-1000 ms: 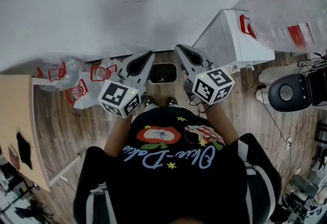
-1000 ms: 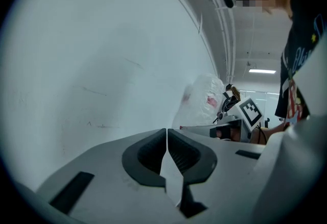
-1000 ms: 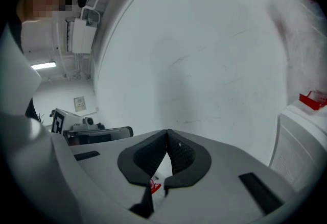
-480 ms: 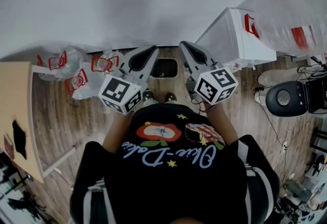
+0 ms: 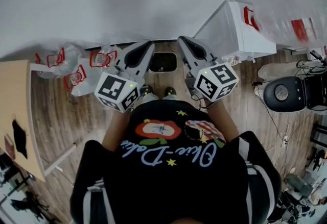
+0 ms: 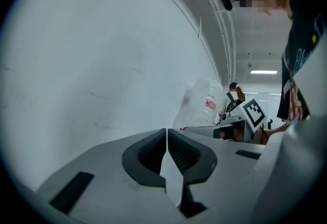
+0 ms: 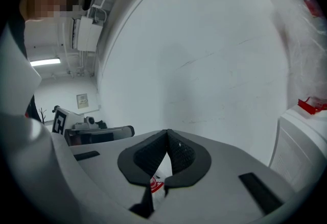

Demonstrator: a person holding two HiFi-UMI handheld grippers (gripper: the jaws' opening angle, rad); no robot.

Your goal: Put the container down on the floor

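Observation:
The container (image 5: 163,62), a small dark rectangular tub with a pale rim, stands on the wooden floor close to the wall, just beyond my shoes. Both grippers hang above it, pointing at the white wall. My left gripper (image 5: 149,45) is on its left and my right gripper (image 5: 183,40) on its right, neither touching it. In the left gripper view the left gripper (image 6: 167,131) has its pads pressed together. The right gripper (image 7: 167,132) looks the same in its own view. A white sliver shows in the gap under each pair of pads. I cannot tell what it is.
A white cabinet (image 5: 237,34) stands to the right with a clear plastic bag (image 5: 291,11) on top. Bags with red print (image 5: 76,72) lie on the floor at left, beside a wooden table (image 5: 15,116). A black stool (image 5: 286,93) and cables are at right.
Both grippers have edged a little toward the wall and stay shut. The container has kept its place on the floor.

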